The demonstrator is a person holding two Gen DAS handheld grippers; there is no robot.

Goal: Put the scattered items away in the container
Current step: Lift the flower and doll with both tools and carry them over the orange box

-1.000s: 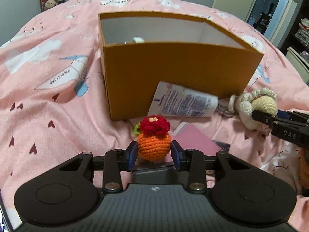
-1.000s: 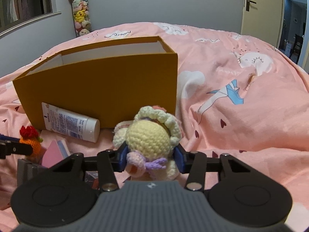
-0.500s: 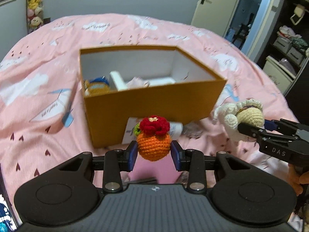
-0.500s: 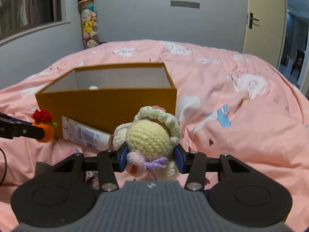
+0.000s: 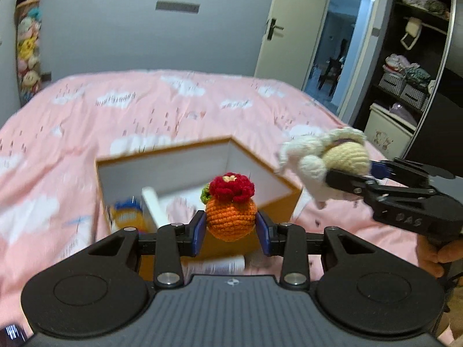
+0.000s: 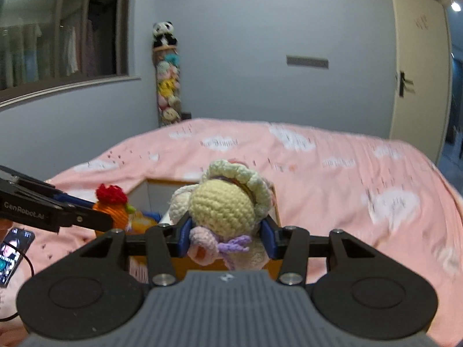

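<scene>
Crocheted orange toy (image 5: 231, 219), with a red flower on top, sits clamped between the blue pads of my left gripper (image 5: 231, 228); its lower part is hidden behind the black gripper body. In the right wrist view my right gripper (image 6: 225, 238) grips the cream crocheted doll (image 6: 224, 211) on both sides, and the doll covers most of what is behind it.

Just under my left gripper, a white tube (image 5: 215, 266) lies on the bed against the near wall of the box; I see only a short piece of it. At the low left edge of the right wrist view, a phone (image 6: 13, 256) with a lit screen is cut off by the frame.

Further out stands the orange box (image 5: 292, 199), open at the top, on the pink bedspread (image 5: 144, 107). Both toys hang above it, not yet inside. Inside I can make out a white stick-like thing (image 5: 154, 206) and something blue and yellow (image 5: 127, 215), but both are blurred and I cannot tell what they are. From the right wrist view only the far rim and a part of the white inner wall show.

Farthest, a hanging column of plush toys (image 6: 167, 86) stands against the grey wall, and a door (image 5: 292, 23) stands open to a darker room.
</scene>
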